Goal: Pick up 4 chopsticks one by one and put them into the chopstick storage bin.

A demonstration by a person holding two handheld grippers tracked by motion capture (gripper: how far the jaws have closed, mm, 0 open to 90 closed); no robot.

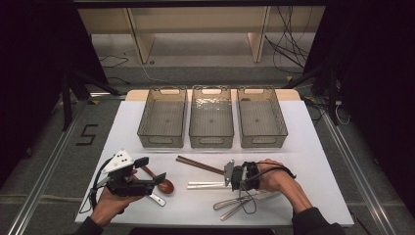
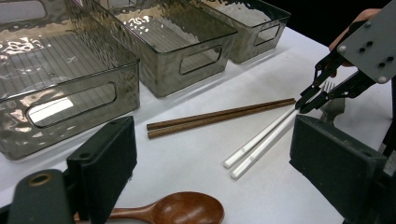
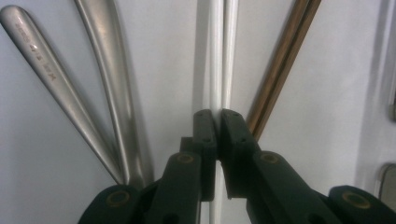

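A pair of white chopsticks [image 1: 205, 185] [image 2: 261, 142] [image 3: 223, 56] lies on the white table, beside a pair of brown chopsticks [image 1: 198, 165] [image 2: 219, 115] [image 3: 285, 56]. My right gripper [image 1: 226, 180] [image 2: 306, 101] [image 3: 218, 116] is shut on the near end of the white pair; whether it pinches one stick or both, I cannot tell. My left gripper [image 1: 151, 170] [image 2: 219, 158] is held open just above a wooden spoon [image 1: 164, 185] [image 2: 182, 210], with nothing between its jaws.
Three smoky clear bins [image 1: 161, 142] [image 1: 211, 142] [image 1: 262, 142] stand in a row at the back, the left one [image 2: 70, 88] close ahead of my left gripper. Metal cutlery [image 1: 235, 201] [image 3: 112, 70] lies under my right hand. A metal handle [image 1: 156, 199] lies by the left hand.
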